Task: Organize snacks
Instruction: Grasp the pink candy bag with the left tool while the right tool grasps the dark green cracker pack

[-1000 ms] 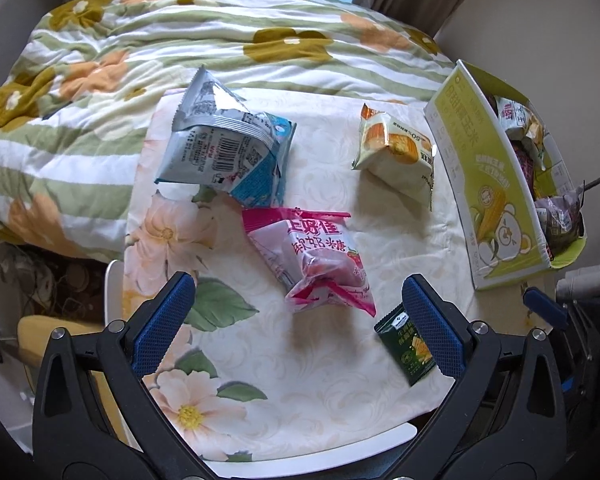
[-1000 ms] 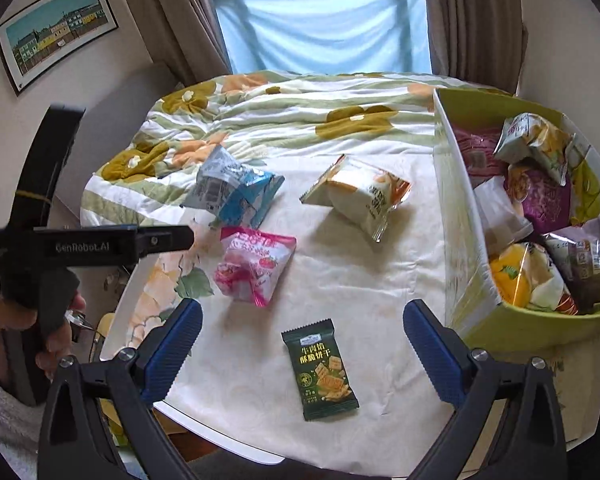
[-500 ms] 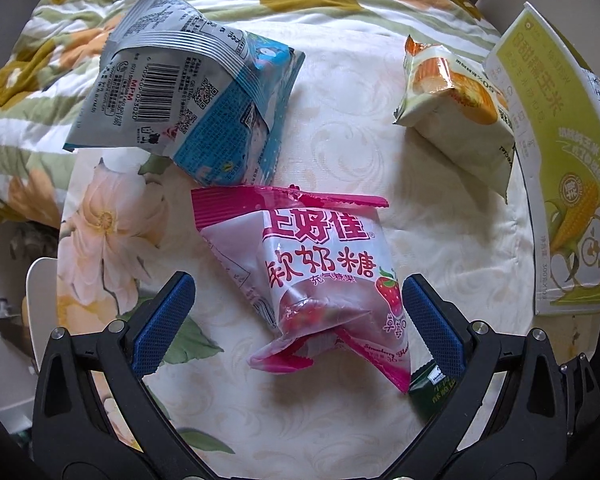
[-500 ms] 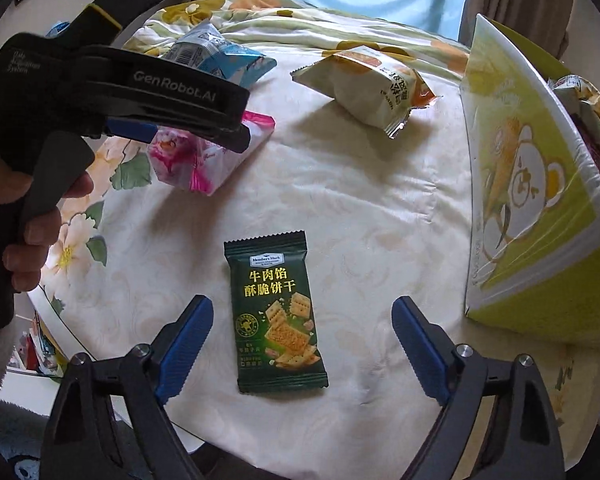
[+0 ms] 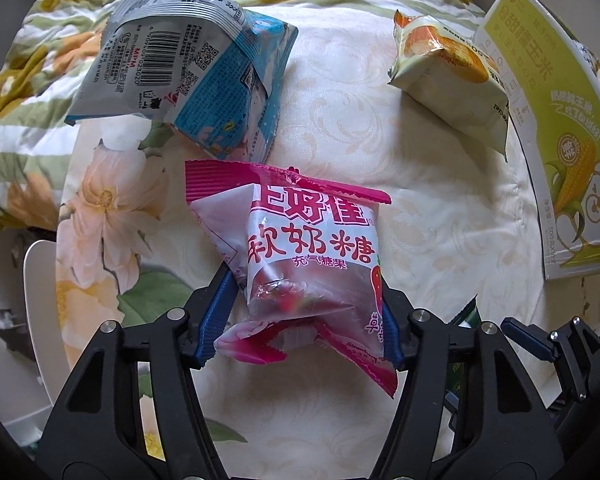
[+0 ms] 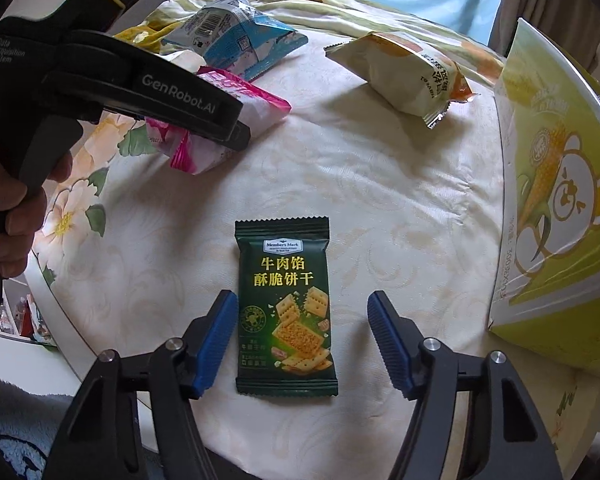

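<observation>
My left gripper [image 5: 304, 316] is shut on the lower end of a pink candy bag [image 5: 308, 256] that lies on the table; the pink candy bag also shows in the right wrist view [image 6: 220, 128] under the left gripper's body. My right gripper [image 6: 302, 336] is open, its blue fingers [image 6: 216, 340] on either side of a dark green cracker packet [image 6: 286, 308] lying flat, a gap on both sides. A blue and grey bag [image 5: 188, 68] and a pale orange bag [image 5: 448, 76] lie farther back.
A yellow-green cardboard box [image 6: 552, 184] with a bear and corn print stands at the right edge of the table [image 6: 380, 184]; it also shows in the left wrist view [image 5: 556, 128]. A floral quilt [image 5: 28, 80] lies behind the table. The table's front edge is near my right gripper.
Both grippers moved forward and down to the snacks. My left jaws closed on the pink candy bag. My right jaws narrowed around the green packet.
</observation>
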### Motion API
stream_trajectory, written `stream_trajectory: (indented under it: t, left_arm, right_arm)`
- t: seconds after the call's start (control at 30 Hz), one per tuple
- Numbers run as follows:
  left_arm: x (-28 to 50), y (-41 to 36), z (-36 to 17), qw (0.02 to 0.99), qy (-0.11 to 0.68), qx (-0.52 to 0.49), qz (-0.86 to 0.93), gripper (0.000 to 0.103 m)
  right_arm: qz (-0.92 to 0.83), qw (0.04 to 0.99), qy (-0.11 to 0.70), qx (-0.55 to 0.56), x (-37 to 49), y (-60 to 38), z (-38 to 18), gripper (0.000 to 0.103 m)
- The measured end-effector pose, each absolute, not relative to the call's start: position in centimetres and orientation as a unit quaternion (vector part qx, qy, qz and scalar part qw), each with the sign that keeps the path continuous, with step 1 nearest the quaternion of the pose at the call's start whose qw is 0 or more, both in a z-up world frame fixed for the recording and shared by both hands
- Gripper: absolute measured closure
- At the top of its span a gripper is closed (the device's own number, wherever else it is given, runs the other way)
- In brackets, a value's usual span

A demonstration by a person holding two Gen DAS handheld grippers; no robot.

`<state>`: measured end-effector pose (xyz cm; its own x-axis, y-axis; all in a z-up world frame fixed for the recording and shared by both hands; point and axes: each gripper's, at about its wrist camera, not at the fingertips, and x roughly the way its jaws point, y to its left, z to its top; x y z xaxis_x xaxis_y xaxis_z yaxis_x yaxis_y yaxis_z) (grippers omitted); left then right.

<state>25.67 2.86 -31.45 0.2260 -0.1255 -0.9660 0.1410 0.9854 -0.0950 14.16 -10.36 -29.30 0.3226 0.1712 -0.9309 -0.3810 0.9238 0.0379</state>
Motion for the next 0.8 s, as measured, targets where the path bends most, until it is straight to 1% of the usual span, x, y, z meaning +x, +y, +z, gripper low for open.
stream_trajectory:
  t: [0.13,0.33,0.4,0.47,0.57,0.63,0.8]
  left_arm:
    - [24.4,3.5,-31.5,0.781,0.619,0.012,-0.086,0.044]
    - [23.4,4.2,-31.6,0.78,0.62,0.013,-0.085,0.044]
    - [23.3,4.4,-31.6,0.779,0.621,0.014,-0.085,0.044]
    - [23.1,4.8,-31.6,0.779,0.621,0.013,-0.085,0.044]
    - [22.7,5.5,-31.4,0.781,0.619,0.012,-0.089,0.045]
    - [22.9,5.6,-31.2,0.782,0.616,0.011,-0.092,0.049]
    - [21.9,7.2,-30.0,0.783,0.614,0.014,-0.1,0.054]
  right_arm:
    - [0.176,0.802,0.562,-0.103,14.1,-9.7,-29.7,0.045]
    - [0.173,0.805,0.557,-0.108,13.7,-9.1,-29.8,0.049]
    - [0.174,0.807,0.554,-0.11,13.6,-9.0,-29.6,0.058]
    - [0.174,0.808,0.551,-0.115,13.5,-8.6,-29.6,0.062]
    - [0.168,0.811,0.549,-0.111,13.6,-8.3,-29.5,0.063]
    - [0.163,0.813,0.55,-0.1,13.7,-8.5,-29.4,0.064]
    - [0.16,0.824,0.539,-0.07,14.3,-8.4,-27.6,0.064]
